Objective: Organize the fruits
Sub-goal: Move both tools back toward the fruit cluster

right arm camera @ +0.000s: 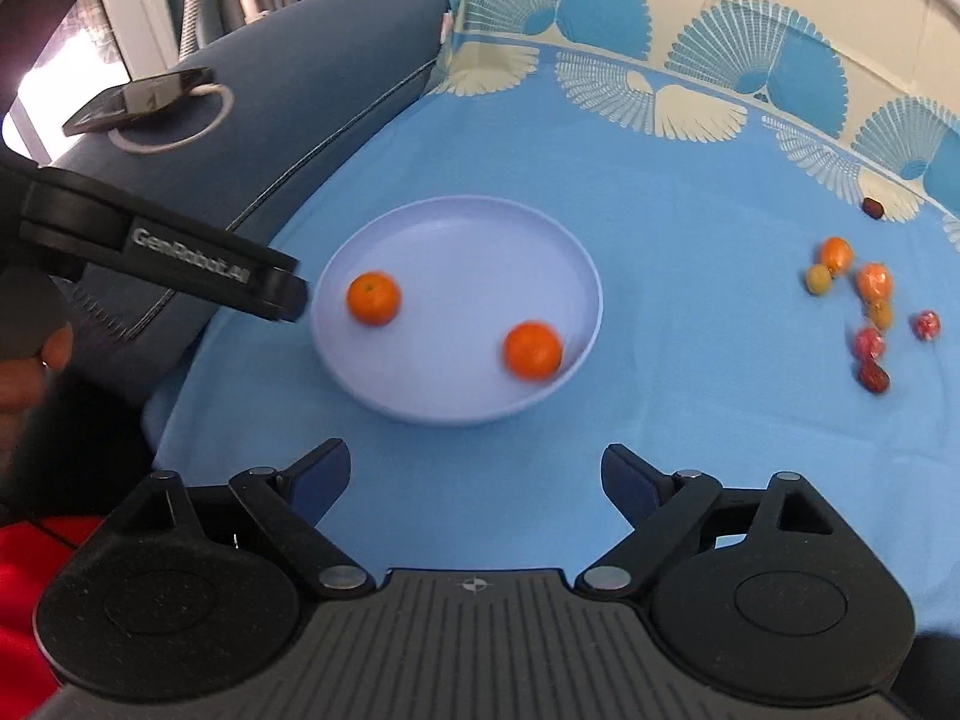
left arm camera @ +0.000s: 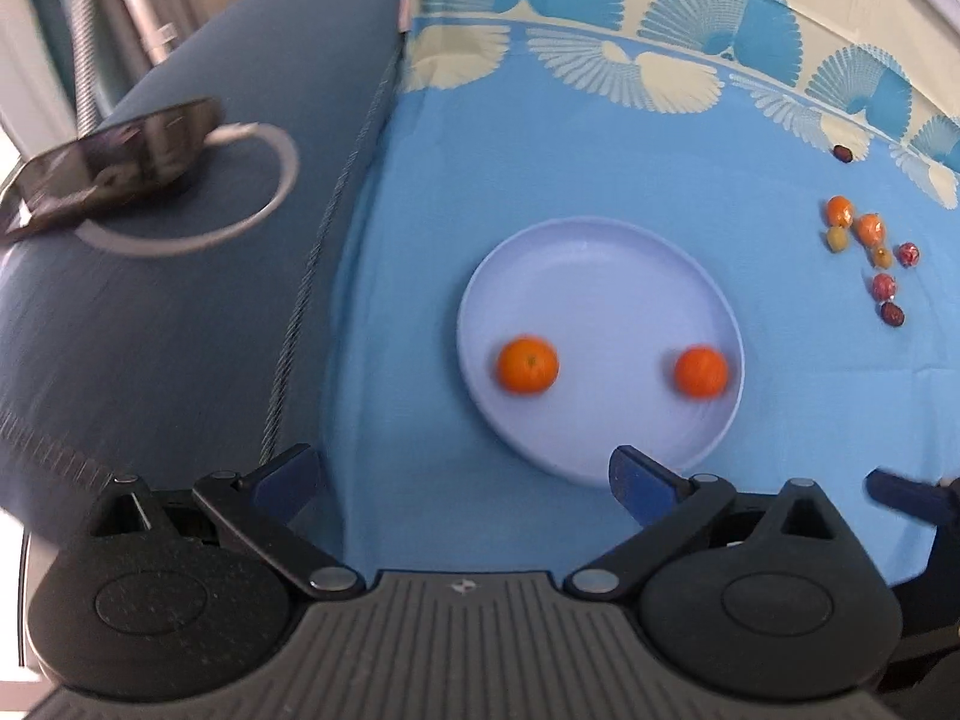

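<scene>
A pale lilac plate (left arm camera: 600,276) (right arm camera: 456,240) lies on the blue cloth. Two oranges rest in it, one at the left (left arm camera: 527,364) (right arm camera: 373,298) and one at the right (left arm camera: 701,372) (right arm camera: 533,350). My left gripper (left arm camera: 462,480) hangs open just short of the plate's near rim, nothing between its fingers. My right gripper (right arm camera: 477,471) is open too, in front of the plate and apart from it. To the right lie several small fruits: a small orange one (left arm camera: 839,210) (right arm camera: 836,254), a red one (left arm camera: 884,286) (right arm camera: 868,342), and a lone dark one (left arm camera: 843,152) (right arm camera: 872,207) farther back.
A dark blue cushion (left arm camera: 180,360) (right arm camera: 312,60) borders the cloth on the left, with a phone (left arm camera: 114,168) (right arm camera: 144,97) on a white ring. The cloth's far edge has a cream fan pattern (left arm camera: 660,78). In the right wrist view a hand (right arm camera: 36,360) and a red sleeve (right arm camera: 24,588) show at the left.
</scene>
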`<action>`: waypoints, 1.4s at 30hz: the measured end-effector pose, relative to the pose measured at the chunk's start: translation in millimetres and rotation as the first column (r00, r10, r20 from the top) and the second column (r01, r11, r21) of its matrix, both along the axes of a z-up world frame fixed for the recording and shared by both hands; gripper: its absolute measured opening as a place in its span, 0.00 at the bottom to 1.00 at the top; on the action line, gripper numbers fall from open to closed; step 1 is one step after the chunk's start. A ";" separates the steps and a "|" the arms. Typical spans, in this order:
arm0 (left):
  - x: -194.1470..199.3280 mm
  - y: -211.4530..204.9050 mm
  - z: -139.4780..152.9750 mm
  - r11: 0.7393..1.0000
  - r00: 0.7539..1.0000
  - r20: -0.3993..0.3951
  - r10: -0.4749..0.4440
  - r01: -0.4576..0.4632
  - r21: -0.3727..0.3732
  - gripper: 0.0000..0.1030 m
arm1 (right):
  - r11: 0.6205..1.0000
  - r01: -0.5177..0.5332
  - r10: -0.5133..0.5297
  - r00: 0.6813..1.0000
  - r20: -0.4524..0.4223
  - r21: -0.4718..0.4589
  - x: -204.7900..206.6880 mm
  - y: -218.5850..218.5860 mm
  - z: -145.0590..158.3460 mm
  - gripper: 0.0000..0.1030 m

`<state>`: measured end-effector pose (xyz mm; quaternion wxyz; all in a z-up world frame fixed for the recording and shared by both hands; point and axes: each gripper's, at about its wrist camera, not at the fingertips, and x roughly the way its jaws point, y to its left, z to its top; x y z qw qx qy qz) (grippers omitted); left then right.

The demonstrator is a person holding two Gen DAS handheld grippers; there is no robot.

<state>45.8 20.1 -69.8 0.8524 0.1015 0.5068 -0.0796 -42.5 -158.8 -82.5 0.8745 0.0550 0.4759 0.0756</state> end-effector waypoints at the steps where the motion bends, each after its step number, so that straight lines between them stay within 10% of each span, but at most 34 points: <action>1: -5.8 2.8 2.8 1.000 1.000 0.006 0.010 -0.010 0.001 1.00 | 1.000 0.006 -0.006 1.000 0.017 -0.015 -5.0 -0.3 4.9 0.92; 27: -95.3 12.7 74.1 0.999 0.981 0.193 0.034 -0.029 -0.028 1.00 | 0.996 -0.024 0.041 0.977 0.209 -0.081 -76.8 17.4 67.6 0.98; 42: -93.3 -8.1 74.5 1.000 0.985 0.171 -0.006 0.010 -0.023 1.00 | 0.997 0.046 -0.031 0.977 0.211 -0.065 -83.6 -2.2 68.6 0.98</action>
